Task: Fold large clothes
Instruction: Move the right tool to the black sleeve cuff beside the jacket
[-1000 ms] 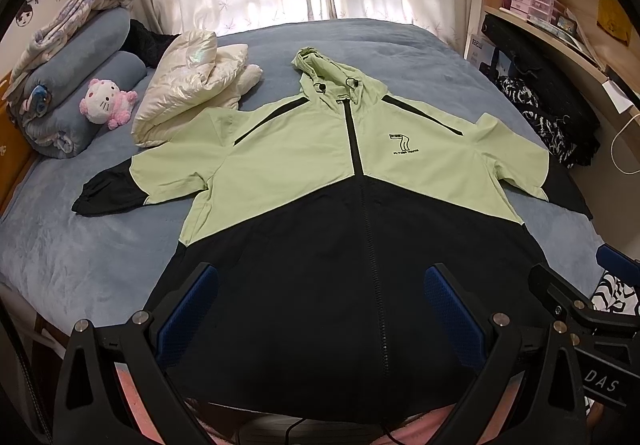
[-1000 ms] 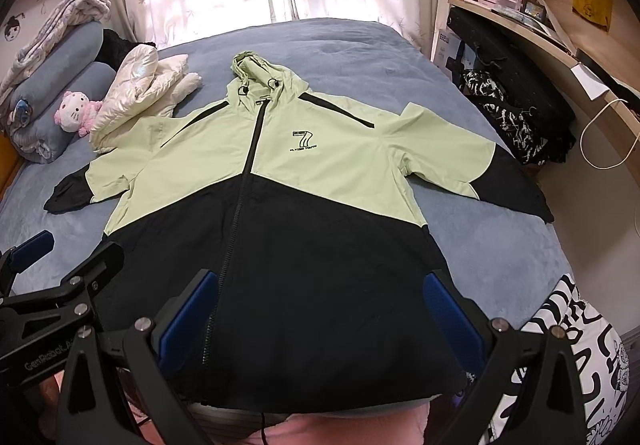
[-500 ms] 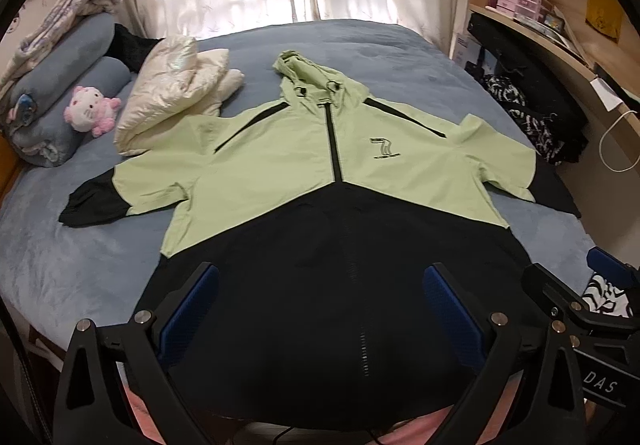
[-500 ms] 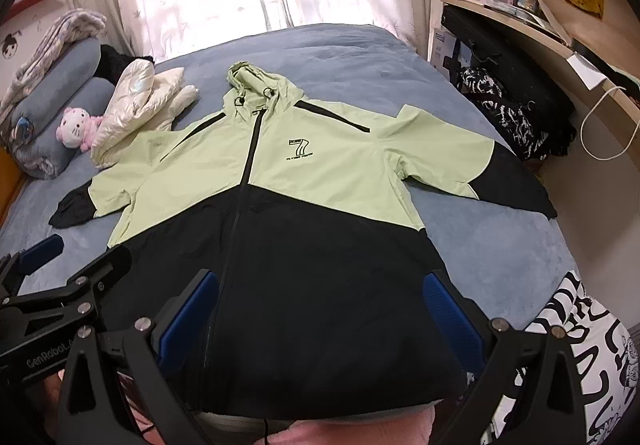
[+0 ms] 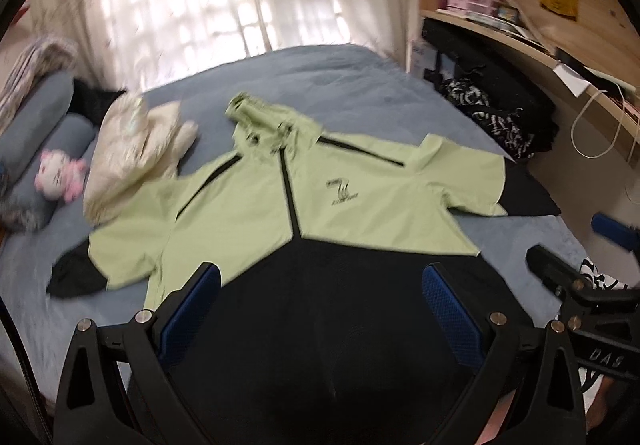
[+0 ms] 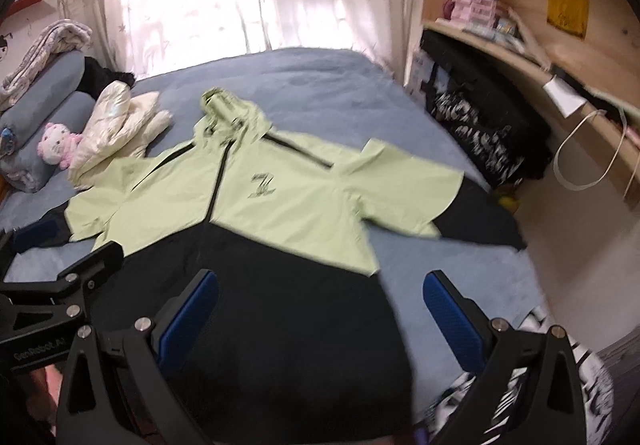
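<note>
From the left wrist, my left gripper (image 5: 320, 309) hangs wide apart over the jacket (image 5: 288, 205), spread flat and zipped on the blue bed (image 5: 352, 85); I'd pinch one sleeve's cuff and fold inward. From the right wrist, my right gripper (image 6: 320, 309) gapes empty too; the shell looks thin, smooth, slippery, green above black

Both views are smeared by motion blur. The small black print on the chest of the light-green and black hooded jacket (image 5: 341, 192) cannot be read. The jacket's lower hem is cut off behind the gripper bodies at the bottom edge. The small boxes on the wooden shelf (image 6: 476, 7) are too blurred to identify.
</note>
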`<state>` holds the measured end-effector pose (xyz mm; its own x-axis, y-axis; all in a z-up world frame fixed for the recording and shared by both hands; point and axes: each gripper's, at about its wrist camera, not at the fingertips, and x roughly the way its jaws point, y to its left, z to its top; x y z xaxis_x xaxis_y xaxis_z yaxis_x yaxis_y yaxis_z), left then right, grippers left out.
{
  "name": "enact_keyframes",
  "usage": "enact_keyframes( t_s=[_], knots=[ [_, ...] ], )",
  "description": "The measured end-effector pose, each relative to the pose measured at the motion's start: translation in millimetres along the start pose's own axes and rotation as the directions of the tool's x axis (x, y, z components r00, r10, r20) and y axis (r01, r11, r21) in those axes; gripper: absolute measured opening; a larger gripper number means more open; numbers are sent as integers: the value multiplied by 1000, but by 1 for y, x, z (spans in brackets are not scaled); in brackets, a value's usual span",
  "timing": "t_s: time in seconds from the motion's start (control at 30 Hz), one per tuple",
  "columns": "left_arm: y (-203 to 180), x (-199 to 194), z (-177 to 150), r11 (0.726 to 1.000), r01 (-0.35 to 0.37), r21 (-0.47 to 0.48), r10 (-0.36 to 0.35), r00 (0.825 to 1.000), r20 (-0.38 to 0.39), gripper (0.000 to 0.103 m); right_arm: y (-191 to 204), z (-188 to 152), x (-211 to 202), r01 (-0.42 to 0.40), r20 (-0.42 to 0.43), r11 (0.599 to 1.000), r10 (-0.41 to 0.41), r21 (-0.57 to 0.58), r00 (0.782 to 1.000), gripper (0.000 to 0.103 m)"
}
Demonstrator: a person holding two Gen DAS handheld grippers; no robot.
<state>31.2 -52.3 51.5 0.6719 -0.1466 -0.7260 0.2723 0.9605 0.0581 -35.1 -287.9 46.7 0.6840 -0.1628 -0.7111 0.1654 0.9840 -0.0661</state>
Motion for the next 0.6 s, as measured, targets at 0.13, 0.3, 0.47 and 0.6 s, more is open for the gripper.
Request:
enact_keyframes(
  t_s=[0.13, 0.3, 0.47, 0.6],
  knots=[
    [-14, 9, 38, 999, 43, 32, -44, 999, 11, 100, -22, 29, -6, 100, 94, 995, -98, -11, 991, 102],
    [-35, 25, 87, 991, 128, 40, -131, 989, 70, 100, -57, 60, -11, 326, 271, 945, -312, -10, 911, 102],
    [-56, 56, 126, 982, 190, 5, -190, 978, 91, 100, -113, 83, 6, 242, 230, 968, -252, 69, 940, 102],
    [-78, 87, 142, 990, 141, 14, -142, 981, 136, 100, -157, 89, 45, 197, 144, 970, -217, 140, 965, 102]
  ],
)
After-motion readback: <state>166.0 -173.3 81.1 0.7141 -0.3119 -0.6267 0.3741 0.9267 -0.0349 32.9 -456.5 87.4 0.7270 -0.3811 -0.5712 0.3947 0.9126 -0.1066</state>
